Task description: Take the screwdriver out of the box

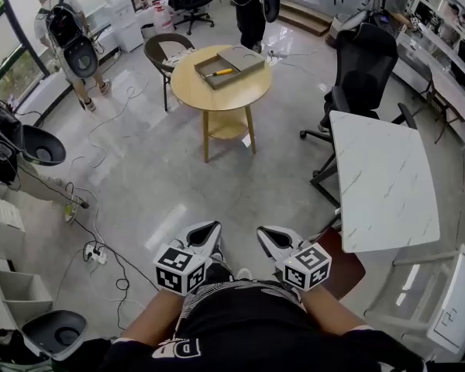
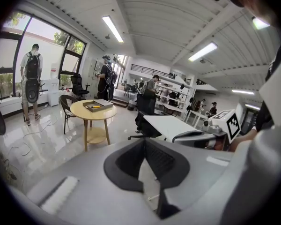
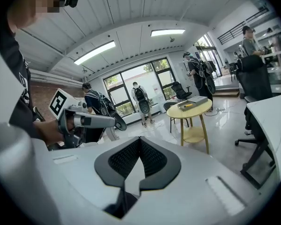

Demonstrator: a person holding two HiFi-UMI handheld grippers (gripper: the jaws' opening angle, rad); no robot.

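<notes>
So, basically nothing was done yet; the screwdriver [image 1: 219, 73] lay inside the box [image 1: 204, 80] on the round counter [image 1: 217, 101], well apart from the person; left tongs [image 1: 207, 231] and right tongs [image 1: 270, 233] were both clenched, empty; approaching, grabbing and lifting all remained.

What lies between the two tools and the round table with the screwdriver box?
Only bare grey floor, by the head view, from left tool and right tool to round table.
</notes>
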